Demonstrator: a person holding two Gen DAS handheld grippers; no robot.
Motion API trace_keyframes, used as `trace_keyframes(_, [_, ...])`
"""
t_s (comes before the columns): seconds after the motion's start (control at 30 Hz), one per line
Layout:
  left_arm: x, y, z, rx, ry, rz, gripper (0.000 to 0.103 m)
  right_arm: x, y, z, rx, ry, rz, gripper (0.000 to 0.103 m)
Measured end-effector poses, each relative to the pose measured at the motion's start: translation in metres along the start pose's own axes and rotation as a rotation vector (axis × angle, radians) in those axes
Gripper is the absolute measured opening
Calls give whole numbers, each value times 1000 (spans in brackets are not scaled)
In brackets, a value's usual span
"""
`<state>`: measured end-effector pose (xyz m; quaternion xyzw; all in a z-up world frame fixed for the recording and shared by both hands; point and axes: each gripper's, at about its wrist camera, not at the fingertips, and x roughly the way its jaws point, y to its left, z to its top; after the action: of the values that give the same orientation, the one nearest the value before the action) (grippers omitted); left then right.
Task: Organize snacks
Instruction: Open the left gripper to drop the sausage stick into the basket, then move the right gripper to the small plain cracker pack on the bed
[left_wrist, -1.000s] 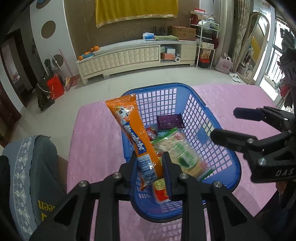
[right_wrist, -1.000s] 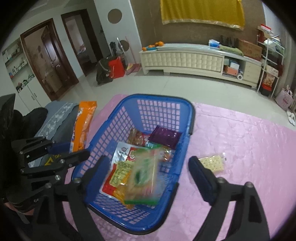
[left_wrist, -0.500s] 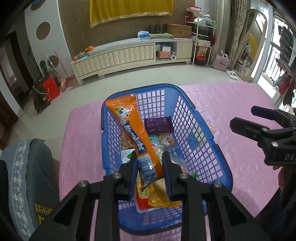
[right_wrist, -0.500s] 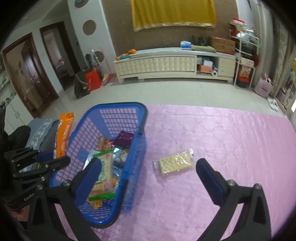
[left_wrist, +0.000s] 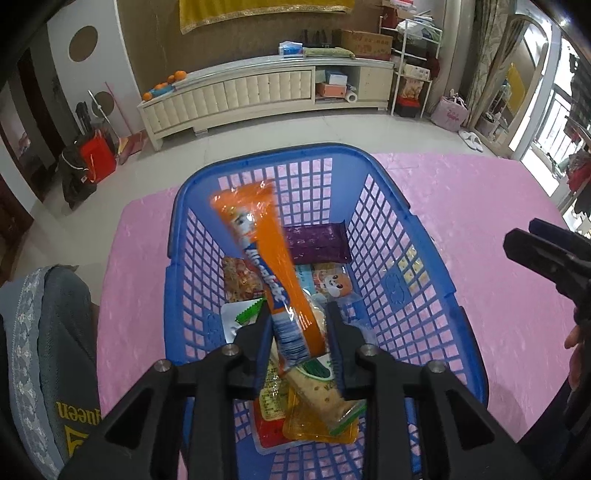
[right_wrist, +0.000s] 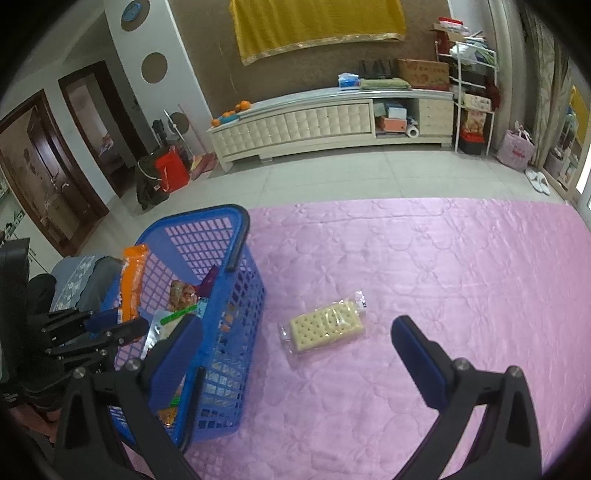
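- Left wrist view: the left gripper (left_wrist: 297, 334) hangs over the blue basket (left_wrist: 426, 236), which stands on a pink quilted cover (left_wrist: 140, 258). Its jaws have just been opening, and the long orange snack packet (left_wrist: 264, 258) stands between them, tilted up and away; gaps show beside the packet, so the pads no longer seem to press it.
- Under the packet, inside the basket, lie a purple packet (left_wrist: 317, 243), a cracker pack with green trim (left_wrist: 319, 391) and other wrapped snacks.
- At the right edge the right gripper (left_wrist: 546, 254) shows, outside the basket.
- Right wrist view: the right gripper (right_wrist: 295, 349) stands spread wide with nothing between its fingers.
- A clear-wrapped cracker packet (right_wrist: 325, 326) lies flat on the pink cover, just beside the basket (right_wrist: 236, 306) and apart from both fingers.
- The left gripper (right_wrist: 122, 326) reaches into the basket from the left with the orange packet (right_wrist: 133, 280) upright.
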<state>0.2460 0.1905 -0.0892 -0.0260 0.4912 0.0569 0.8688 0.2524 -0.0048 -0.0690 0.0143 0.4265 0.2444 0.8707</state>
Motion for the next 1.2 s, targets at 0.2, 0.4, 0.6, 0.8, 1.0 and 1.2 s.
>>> trace_keyframes(0.2, [-17, -11, -4, 56, -46, -8, 59, -6, -5, 0, 5, 5, -1, 103])
trace_keyframes(0.4, [-38, -19, -11, 80, -84, -7, 65, -26, -5, -5, 15, -17, -7, 103])
trace_keyframes(0.6, [-54, -26, -20, 96, -97, -6, 66, -57, -3, -15, 16, -83, -36, 103])
trace_keyframes(0.8, [-71, -39, -31, 129, -131, -15, 73, -75, -8, -20, 20, -91, -49, 103])
trace_keyframes(1.0, [-80, -55, -38, 130, -145, -29, 76, -90, -10, -29, 8, -101, -80, 103])
trace_keyframes(1.2, [-85, -78, -42, 151, -152, -36, 77, -102, -18, -40, -13, -112, -145, 103])
